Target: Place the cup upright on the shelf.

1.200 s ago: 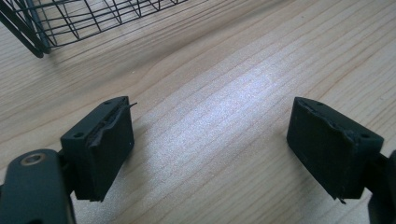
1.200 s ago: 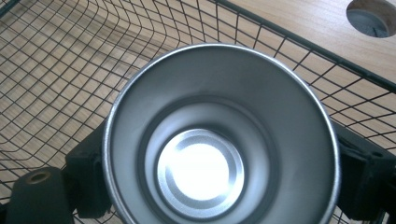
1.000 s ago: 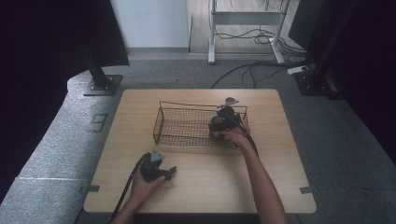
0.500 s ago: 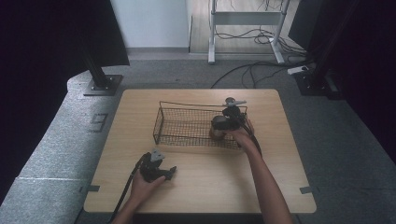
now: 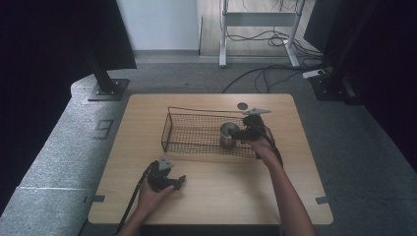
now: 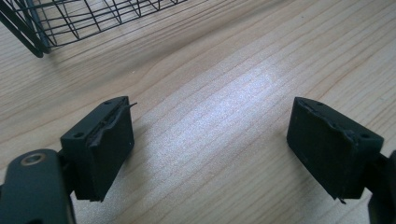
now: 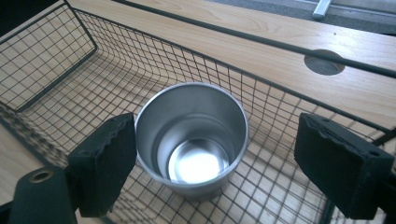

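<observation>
Left: our left gripper (image 5: 166,178) rests on the near table (image 5: 295,196), jaws wide, holding nothing.

Centre: wire basket (image 5: 196,129).

Right: steel cup (image 7: 192,136) stands upright, mouth up, at the basket's right end. Our right gripper (image 7: 233,163) brackets it, jaws spread, one pad touching or nearly touching the rim, the other clear. We cannot see the cup's base contact.
</observation>
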